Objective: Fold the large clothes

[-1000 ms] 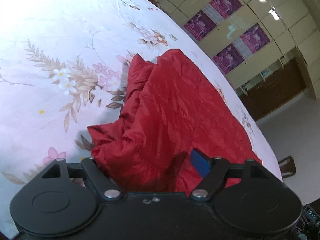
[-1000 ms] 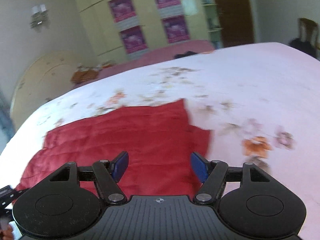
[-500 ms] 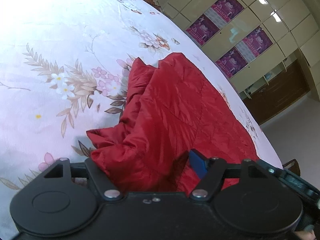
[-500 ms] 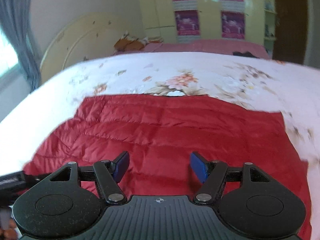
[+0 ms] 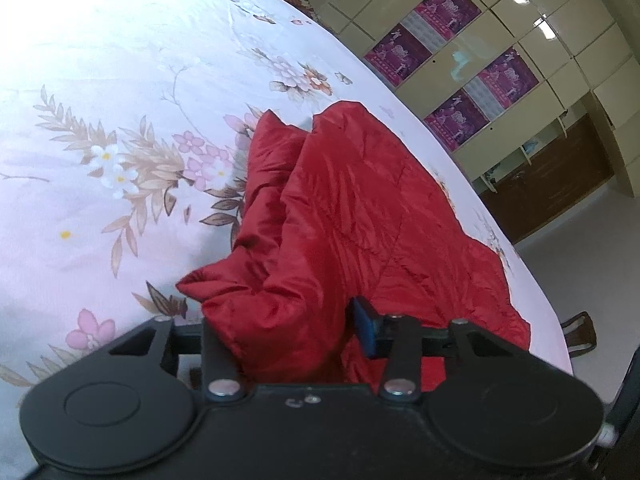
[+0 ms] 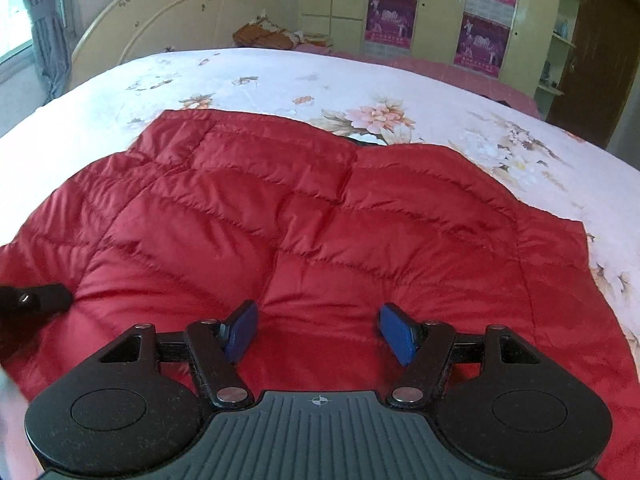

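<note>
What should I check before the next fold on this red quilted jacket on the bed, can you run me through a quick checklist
1. Left gripper has fabric: ok. A bunched fold of the red quilted jacket fills the space between its fingers.
2. Left gripper firmly clamped: cannot tell. One finger is hidden by the cloth.
3. Right gripper free to grasp: ok. It is open with nothing between its fingers, over the jacket.
4. Jacket body lying flat: ok in the right wrist view, only shallow wrinkles.
5. Lifted side tidy: not ok. It is crumpled near the left gripper.
6. Bedspread beyond the jacket free for folding: ok where visible.
</note>
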The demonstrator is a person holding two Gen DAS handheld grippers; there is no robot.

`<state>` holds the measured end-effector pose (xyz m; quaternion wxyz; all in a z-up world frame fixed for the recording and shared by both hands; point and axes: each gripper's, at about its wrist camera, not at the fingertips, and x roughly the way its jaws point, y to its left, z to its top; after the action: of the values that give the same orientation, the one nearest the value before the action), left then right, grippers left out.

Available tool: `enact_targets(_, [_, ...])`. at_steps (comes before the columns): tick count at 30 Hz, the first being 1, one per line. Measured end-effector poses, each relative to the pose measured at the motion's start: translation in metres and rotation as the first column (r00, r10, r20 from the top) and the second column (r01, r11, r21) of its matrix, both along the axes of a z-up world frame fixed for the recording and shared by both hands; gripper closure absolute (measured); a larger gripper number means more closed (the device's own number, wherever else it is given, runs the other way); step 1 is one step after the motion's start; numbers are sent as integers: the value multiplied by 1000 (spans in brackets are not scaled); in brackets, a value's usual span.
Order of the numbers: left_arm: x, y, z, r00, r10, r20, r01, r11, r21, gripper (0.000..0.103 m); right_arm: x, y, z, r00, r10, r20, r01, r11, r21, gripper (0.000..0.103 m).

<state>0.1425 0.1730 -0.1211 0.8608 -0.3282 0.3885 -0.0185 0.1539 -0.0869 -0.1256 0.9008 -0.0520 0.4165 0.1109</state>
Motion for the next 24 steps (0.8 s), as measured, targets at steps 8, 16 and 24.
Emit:
enact_targets(8, [-8, -9, 21, 995, -48, 87, 41, 995, 86, 79, 1, 6, -16, 1000, -9, -6, 9, 1000, 0, 35])
enact_targets(16, [-15, -36, 65, 972, -146, 186, 102, 968, 228, 80, 4, -10, 6, 999, -20, -33, 22, 998, 58, 35])
enact_targets(24, [-24, -85, 101, 937, -259, 237, 158, 914, 372, 80, -36, -43, 4, 999, 36, -40, -35, 999, 27, 35])
